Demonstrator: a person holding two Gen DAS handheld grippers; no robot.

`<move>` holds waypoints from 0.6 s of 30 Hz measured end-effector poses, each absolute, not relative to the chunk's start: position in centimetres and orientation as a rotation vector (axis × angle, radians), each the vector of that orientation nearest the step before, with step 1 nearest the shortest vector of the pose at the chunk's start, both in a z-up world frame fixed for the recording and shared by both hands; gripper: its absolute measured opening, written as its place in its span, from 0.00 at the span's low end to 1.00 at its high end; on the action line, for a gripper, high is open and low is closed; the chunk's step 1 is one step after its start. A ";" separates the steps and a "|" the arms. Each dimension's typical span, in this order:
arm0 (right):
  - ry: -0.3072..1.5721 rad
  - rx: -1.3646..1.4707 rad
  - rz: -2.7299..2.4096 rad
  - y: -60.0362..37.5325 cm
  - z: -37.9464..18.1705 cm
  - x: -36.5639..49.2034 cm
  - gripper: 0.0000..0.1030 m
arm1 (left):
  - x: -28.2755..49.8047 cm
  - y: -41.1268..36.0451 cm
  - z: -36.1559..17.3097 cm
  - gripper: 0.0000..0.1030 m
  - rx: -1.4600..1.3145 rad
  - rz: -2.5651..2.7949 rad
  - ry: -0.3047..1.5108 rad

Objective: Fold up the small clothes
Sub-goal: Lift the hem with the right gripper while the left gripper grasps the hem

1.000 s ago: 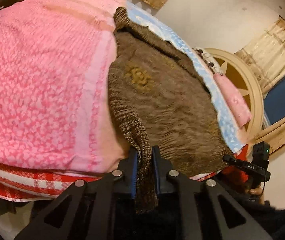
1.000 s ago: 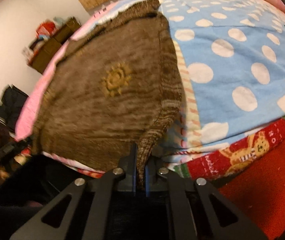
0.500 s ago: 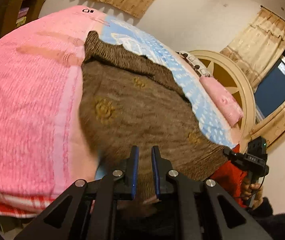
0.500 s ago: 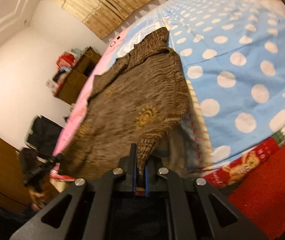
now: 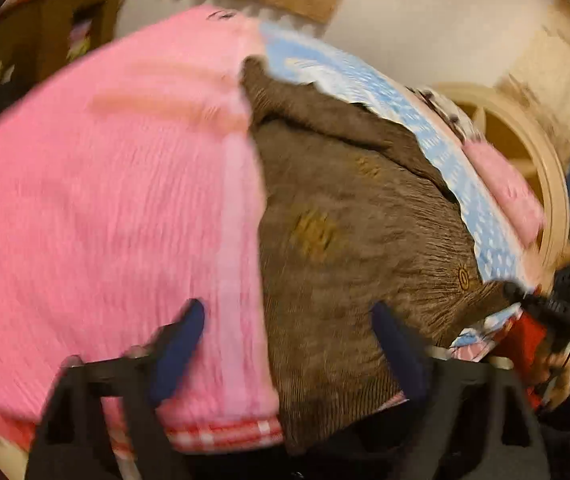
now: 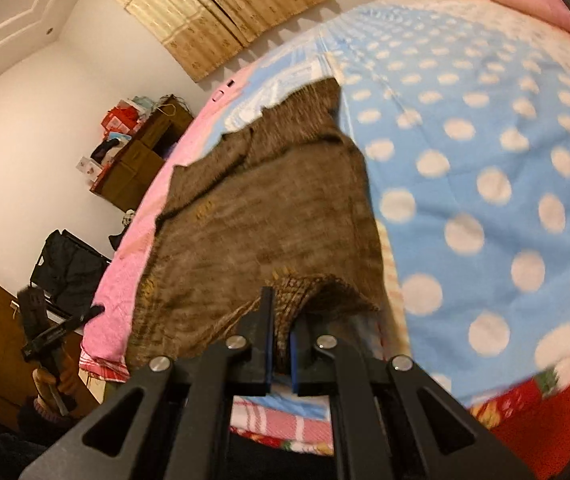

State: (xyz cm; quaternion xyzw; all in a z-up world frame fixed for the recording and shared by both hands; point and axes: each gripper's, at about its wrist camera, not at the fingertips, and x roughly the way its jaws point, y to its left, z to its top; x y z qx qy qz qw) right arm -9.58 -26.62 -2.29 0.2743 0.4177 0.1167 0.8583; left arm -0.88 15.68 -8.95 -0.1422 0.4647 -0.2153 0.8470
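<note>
A small brown knitted sweater [image 5: 349, 232] with yellow sun motifs lies spread on the bed, between a pink blanket [image 5: 105, 200] and a blue polka-dot blanket [image 6: 485, 168]. My left gripper [image 5: 289, 320] is open, its blue-padded fingers wide apart over the sweater's near left edge, holding nothing. My right gripper [image 6: 281, 336] is shut on the sweater's near right hem corner [image 6: 297, 296], which is lifted slightly. The sweater also shows in the right wrist view [image 6: 269, 208]. The right gripper shows in the left wrist view [image 5: 557, 304] at the sweater's right corner.
The bed edge runs along the bottom of both views, with red checked bedding [image 5: 225, 436] below. A round wooden headboard [image 5: 533, 160] and pink pillow [image 5: 509, 192] stand at the right. Cabinets with clutter [image 6: 137, 148] line the far wall.
My left gripper has opened and let go of the sweater's left hem, which has dropped onto the bed. My right gripper still holds the right hem and has lowered toward the bed.
</note>
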 end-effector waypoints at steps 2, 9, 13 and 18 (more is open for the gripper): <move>0.897 0.609 0.244 -27.0 -3.5 -10.2 0.09 | -1.6 15.3 -10.4 0.84 -0.323 -0.413 0.999; 0.912 0.647 0.255 -27.2 -4.8 -11.2 0.09 | -5.0 11.0 -10.7 0.84 -0.153 -0.467 0.995; 0.907 0.627 0.261 -26.7 -4.6 -11.3 0.09 | -5.9 10.2 -12.0 0.84 -0.123 -0.421 1.000; 0.916 0.631 0.257 -26.6 -5.0 -11.3 0.09 | -5.4 12.6 -12.0 0.80 -0.324 -0.438 0.994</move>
